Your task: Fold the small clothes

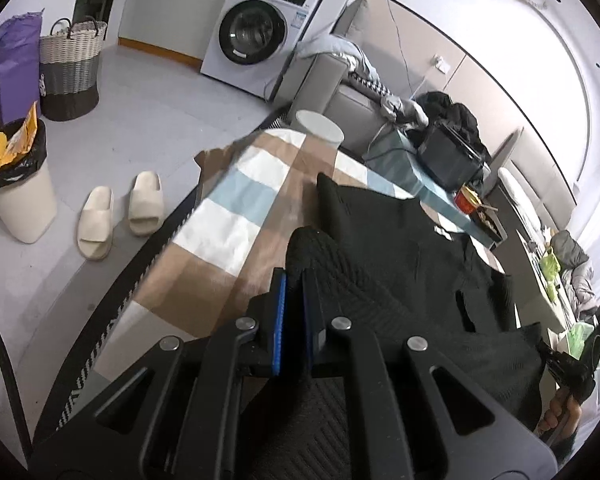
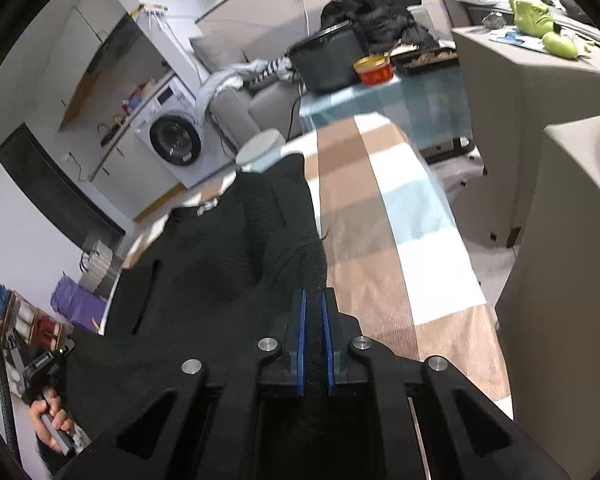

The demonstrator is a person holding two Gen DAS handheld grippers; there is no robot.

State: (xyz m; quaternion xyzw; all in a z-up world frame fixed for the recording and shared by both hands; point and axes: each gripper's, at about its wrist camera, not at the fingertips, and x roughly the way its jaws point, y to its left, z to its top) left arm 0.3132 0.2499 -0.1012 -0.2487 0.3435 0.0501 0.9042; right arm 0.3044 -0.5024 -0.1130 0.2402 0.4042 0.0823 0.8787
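On one checked cloth (image 1: 236,216), one black garment (image 1: 400,240).

The black knit garment (image 1: 400,248) hid much of the checked cloth (image 1: 228,216) on the tabletop, its near folds vanished behind the left claw (image 1: 294,280) at lower centre, and the person's hand (image 1: 560,408) was cut off lower right.

Bench (image 1: 236,236) covered by a checked cloth of brown, white and pale-blue squares. A black knitted garment (image 1: 400,240) lies spread directly on the cloth. Beyond the garment's far edge, a white round lid (image 1: 320,126) shows at the bench's far end.
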